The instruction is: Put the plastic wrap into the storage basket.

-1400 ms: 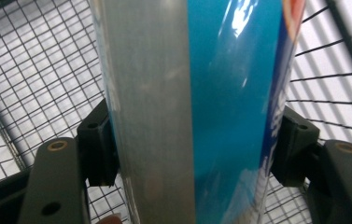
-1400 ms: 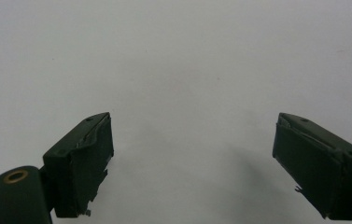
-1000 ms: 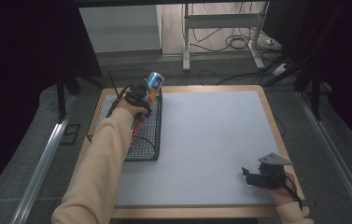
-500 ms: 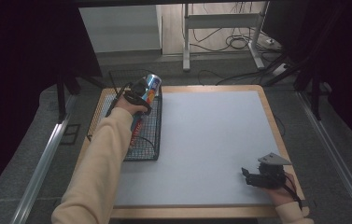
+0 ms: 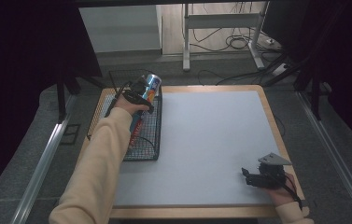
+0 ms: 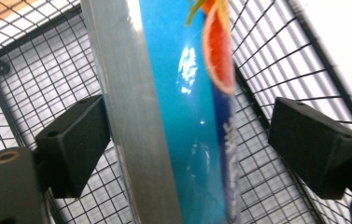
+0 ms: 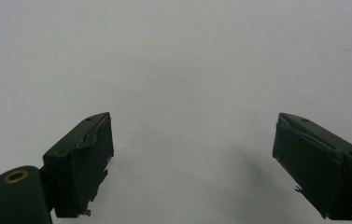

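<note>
Over the table's [image 5: 211, 140] wire basket [image 5: 142, 140], my left hand-held gripper [image 5: 138, 91] straddles the tilted can [image 5: 150, 86] with jaws spread, while my right hand-held gripper [image 5: 260, 179] rests spread, well apart.

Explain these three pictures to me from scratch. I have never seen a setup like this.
There is no machine here: a person holds a two-jaw hand gripper in each hand at a table.

The high view looks down from above. The other two come from cameras riding on each gripper, looking along its black jaws.

A black wire basket stands at the table's left edge. The left gripper is over it, with a blue can between its jaws; one jaw touches the can, the other stands clear. The right gripper rests open near the right corner, holding nothing.
</note>
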